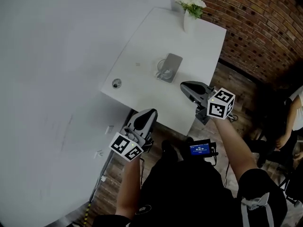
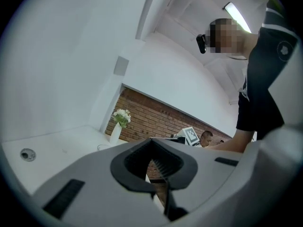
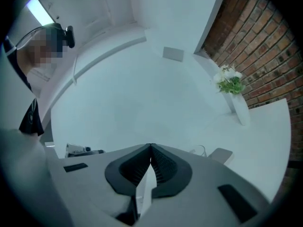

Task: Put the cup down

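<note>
A clear glass cup [image 1: 162,70] stands upright on a grey square mat [image 1: 172,65] near the middle of the white table [image 1: 142,46]. My right gripper [image 1: 184,85] hovers over the table's near edge, just short of the mat, shut with nothing in it. In the right gripper view the jaws [image 3: 150,145] meet at the tips, and the cup [image 3: 199,151] and mat [image 3: 221,154] lie ahead to the right. My left gripper [image 1: 150,112] hangs below the table's near edge, off to the left. Its jaws [image 2: 151,139] are closed and empty.
A white vase with flowers [image 1: 190,7] stands at the table's far end. A round grommet [image 1: 116,83] sits near the left corner. A brick wall [image 1: 265,27] runs along the right, a white wall [image 1: 52,56] along the left. Another person [image 1: 293,117] stands at the right edge.
</note>
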Demonstrator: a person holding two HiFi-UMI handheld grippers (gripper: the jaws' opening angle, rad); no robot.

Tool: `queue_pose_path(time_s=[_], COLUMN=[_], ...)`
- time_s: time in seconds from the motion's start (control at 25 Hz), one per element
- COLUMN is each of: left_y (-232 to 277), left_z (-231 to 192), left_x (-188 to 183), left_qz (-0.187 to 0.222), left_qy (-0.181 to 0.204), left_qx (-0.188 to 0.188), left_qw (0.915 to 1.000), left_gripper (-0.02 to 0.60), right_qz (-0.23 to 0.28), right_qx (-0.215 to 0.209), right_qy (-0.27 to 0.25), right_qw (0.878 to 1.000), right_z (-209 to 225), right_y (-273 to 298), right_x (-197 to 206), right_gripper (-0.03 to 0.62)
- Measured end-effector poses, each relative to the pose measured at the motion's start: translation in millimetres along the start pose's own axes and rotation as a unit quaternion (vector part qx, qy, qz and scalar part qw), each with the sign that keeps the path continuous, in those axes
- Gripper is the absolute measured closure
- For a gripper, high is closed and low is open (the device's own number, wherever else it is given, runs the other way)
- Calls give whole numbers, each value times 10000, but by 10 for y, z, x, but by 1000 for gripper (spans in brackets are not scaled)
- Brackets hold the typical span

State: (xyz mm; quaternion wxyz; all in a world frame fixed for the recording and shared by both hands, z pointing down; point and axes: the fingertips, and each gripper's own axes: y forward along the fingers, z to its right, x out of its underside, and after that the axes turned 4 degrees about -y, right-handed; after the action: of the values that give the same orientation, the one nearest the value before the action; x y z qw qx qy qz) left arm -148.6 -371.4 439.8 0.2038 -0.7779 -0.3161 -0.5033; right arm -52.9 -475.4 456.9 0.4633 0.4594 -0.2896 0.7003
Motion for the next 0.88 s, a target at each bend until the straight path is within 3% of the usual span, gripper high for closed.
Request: queue_pose_path(time_s=[0.12,0.28,0.48,0.88], left_y=[64,101,116,90], left_z=[51,131,182,275], left_x=[-34,-88,-115,-30], left_qz=[-4,25,49,-66], left_qy=[74,108,135,53], left_qx=[150,338,613,772], left_qw=[9999,9994,9980,9970], left_gripper=[574,574,574,574], right_qz=[51,82,298,370], right_qx=[-44,398,1002,1442], right_qy=[-113,-220,-136,173], right_qw=[9999,9989,9944,9887], right_z=[-218,-346,-298,-181], right_y=[-177,-457,-829,-1059], right_x=[-109,-129,-151,-26], right_gripper=[580,580,580,580])
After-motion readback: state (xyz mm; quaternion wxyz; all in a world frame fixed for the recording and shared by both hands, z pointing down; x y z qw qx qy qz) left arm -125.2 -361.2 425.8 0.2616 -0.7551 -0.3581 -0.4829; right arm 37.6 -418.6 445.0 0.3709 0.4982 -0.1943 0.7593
